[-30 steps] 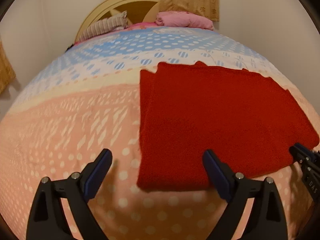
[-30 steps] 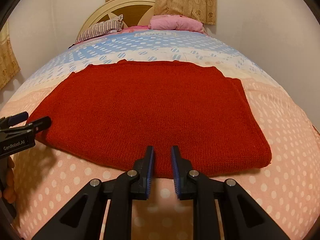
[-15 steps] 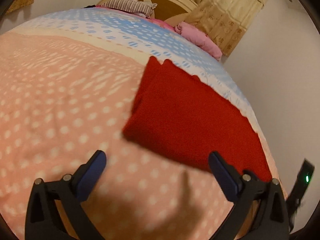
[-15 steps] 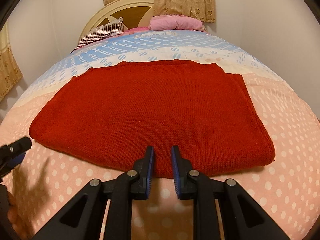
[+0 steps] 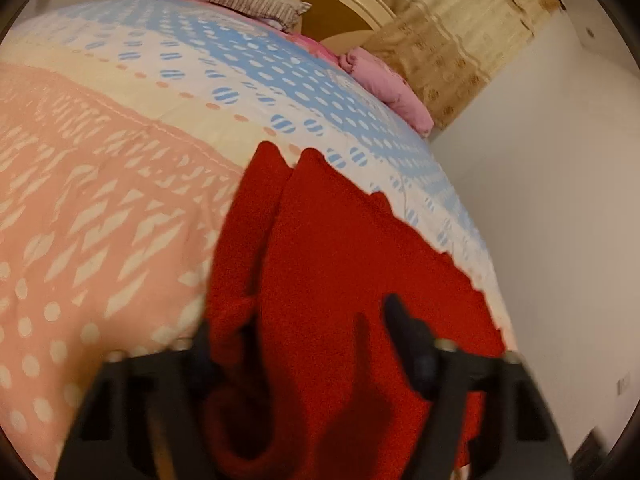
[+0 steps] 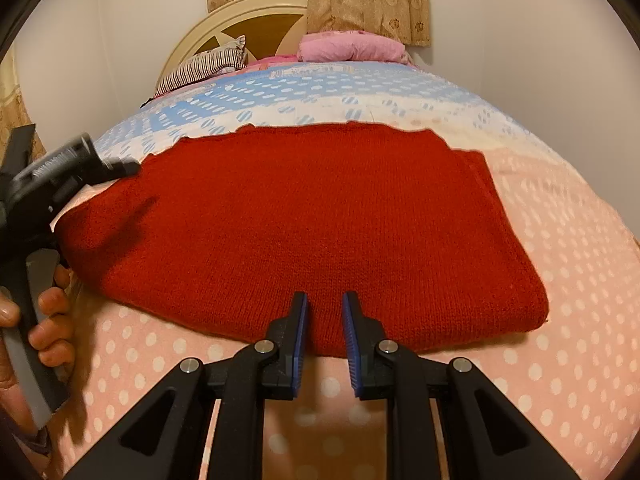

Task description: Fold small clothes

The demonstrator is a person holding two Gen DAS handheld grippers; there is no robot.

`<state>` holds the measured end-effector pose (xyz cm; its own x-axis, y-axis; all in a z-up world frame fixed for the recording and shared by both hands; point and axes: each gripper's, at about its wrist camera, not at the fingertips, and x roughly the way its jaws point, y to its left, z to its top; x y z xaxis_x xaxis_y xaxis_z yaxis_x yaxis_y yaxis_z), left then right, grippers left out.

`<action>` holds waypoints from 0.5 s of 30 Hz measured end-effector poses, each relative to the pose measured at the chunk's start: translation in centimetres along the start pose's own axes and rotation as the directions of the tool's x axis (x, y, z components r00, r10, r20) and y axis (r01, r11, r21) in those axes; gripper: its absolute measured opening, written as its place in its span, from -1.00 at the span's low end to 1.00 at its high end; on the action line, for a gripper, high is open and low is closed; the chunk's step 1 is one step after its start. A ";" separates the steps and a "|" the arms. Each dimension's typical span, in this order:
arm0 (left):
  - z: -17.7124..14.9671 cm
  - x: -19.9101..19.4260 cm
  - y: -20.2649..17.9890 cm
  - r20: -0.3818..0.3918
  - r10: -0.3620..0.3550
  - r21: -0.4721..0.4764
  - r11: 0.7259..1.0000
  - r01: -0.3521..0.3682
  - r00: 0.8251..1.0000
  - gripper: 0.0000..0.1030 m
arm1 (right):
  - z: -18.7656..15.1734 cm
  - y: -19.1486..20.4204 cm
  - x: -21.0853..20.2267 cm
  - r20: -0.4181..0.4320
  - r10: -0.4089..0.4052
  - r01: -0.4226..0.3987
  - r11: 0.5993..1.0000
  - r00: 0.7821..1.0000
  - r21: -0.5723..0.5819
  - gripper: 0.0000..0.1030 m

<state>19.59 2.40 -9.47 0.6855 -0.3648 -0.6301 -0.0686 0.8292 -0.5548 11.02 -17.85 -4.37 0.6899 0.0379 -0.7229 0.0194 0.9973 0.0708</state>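
our right claw (image 6: 323,334) sits nearest us, at the near edge of the red sweater (image 6: 312,224). its two blue-padded fingers (image 6: 299,332) are narrowly parted with a strip of the red knit showing between them; we cannot tell whether they pinch the hem or only hover over it. it has held this spot for the past second.

the change is on the left. a second ago our left claw (image 5: 304,344) stood off the sweater's left corner, over bare bedspread (image 6: 580,280); now it has swung in over that left end, blurred with motion, fingers spread wide with bunched knit between them. from the right camera, it reaches over the sweater's left edge.

we judge the next fold is starting, with the left end about to be gripped and carried across.

the sweater lies flat, already folded to a rectangle, on the bed. beyond it are a striped pillow (image 6: 200,66), a pink pillow (image 6: 352,46) and the headboard (image 6: 240,16).
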 end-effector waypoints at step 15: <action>0.0 0.4 -0.4 0.022 0.059 0.036 0.998 -0.060 0.998 -0.13 | 3.5 5.0 4.4 -0.013 0.178 -0.177 0.983 0.984 0.036 -0.65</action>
<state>19.88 1.91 -9.51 0.6957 -0.3058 -0.6499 -0.0832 0.8644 -0.4958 16.68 -12.87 -4.81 0.6729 0.2156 -0.7076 -0.0773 0.9718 0.2227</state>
